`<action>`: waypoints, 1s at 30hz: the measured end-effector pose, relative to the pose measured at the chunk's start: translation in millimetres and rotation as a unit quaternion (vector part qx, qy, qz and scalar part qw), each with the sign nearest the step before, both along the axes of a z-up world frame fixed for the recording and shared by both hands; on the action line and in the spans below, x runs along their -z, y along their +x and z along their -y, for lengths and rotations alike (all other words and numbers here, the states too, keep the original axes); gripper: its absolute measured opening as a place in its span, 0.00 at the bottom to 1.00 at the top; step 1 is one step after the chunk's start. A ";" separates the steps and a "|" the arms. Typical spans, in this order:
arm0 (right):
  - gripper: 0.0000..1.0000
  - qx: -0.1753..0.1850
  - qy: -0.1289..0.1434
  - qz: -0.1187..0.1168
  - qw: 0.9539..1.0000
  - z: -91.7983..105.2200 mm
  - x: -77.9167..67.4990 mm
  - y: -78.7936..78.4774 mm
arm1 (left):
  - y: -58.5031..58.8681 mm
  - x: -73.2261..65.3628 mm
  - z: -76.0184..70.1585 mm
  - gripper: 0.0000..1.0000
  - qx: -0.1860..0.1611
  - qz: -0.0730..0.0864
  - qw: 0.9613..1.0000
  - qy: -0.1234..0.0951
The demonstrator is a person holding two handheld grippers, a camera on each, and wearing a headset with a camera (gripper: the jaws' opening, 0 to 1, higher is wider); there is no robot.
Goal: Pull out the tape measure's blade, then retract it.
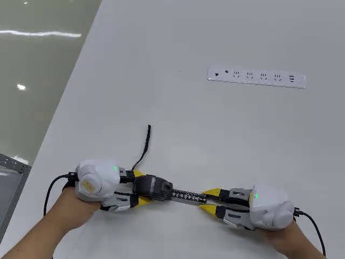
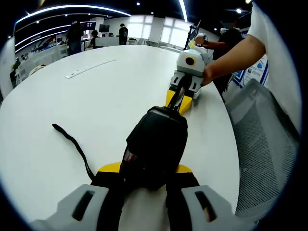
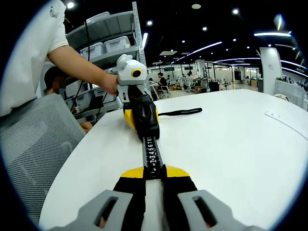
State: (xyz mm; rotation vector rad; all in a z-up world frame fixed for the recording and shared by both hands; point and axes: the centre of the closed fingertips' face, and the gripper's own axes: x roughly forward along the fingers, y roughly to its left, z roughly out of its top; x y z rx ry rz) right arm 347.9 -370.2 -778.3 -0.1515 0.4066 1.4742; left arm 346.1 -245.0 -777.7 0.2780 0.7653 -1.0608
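Resting at the near edge of the table (image 1: pixel 215 135), the hard, chunky case (image 1: pixel 156 188) is clamped in the left gripper (image 1: pixel 141 187), while the right gripper (image 1: pixel 209 199) pinches the thin, springy blade (image 1: pixel 186 195), likely slick and prone to snap back unless held at its tip.

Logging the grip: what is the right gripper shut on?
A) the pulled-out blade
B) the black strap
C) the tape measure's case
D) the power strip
A: the right gripper pinches the numbered blade; the left gripper holds the case.
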 end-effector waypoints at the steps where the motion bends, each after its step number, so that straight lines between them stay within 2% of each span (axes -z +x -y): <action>1: 0.12 0.002 0.000 -0.002 1.000 1.2 -0.8 -0.2 | 0.0 0.1 0.1 0.30 0.000 0.000 1.000 0.000; 21: 0.11 0.027 0.001 -0.009 1.000 29.7 -1.3 0.6 | 0.5 -0.2 0.8 0.30 0.001 0.000 1.000 0.001; 30: 0.11 0.029 0.000 -0.012 0.999 35.9 -3.2 -0.4 | 0.6 0.5 0.4 0.30 0.001 0.001 1.000 0.002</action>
